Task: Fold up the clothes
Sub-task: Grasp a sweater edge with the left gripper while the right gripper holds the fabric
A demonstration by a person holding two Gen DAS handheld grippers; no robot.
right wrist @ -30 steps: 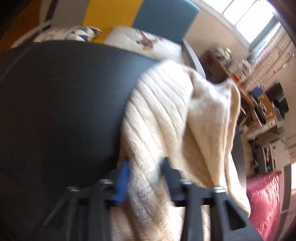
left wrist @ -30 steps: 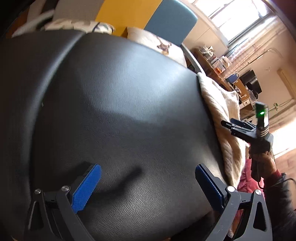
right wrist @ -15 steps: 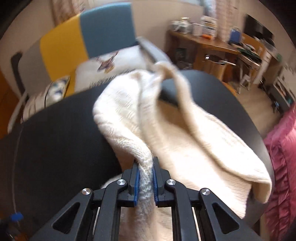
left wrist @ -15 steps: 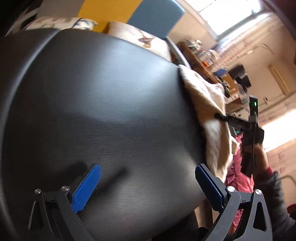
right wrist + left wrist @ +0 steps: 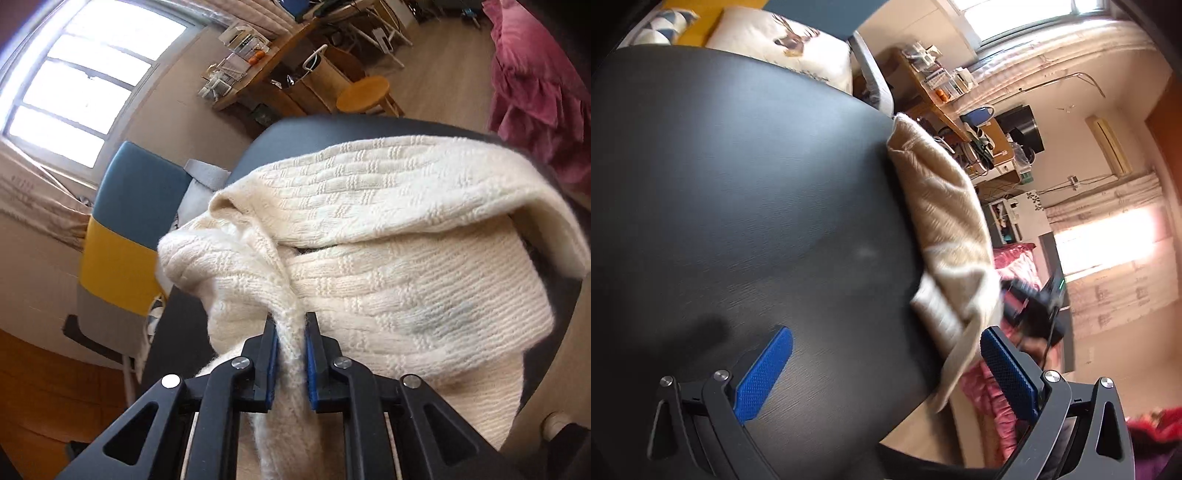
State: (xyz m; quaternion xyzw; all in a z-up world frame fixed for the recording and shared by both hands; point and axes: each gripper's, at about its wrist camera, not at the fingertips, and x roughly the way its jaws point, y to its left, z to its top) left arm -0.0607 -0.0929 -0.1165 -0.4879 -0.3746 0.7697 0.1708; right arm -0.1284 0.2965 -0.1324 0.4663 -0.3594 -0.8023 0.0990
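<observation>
Black desk (image 5: 738,184) fills view; cream knit sweater (image 5: 406,236) bunched at its right edge. Our right gripper (image 5: 290,354) pinches thick fold; left gripper (image 5: 882,373) wide, empty. We judge knit soft, bulky, stretchy: grab hem edges.

Both wrist views — close above table (image 5: 738,184)

A lived-in home: cushioned sofa (image 5: 122,206), cluttered wooden desk (image 5: 280,62), pink bedding (image 5: 535,85).
</observation>
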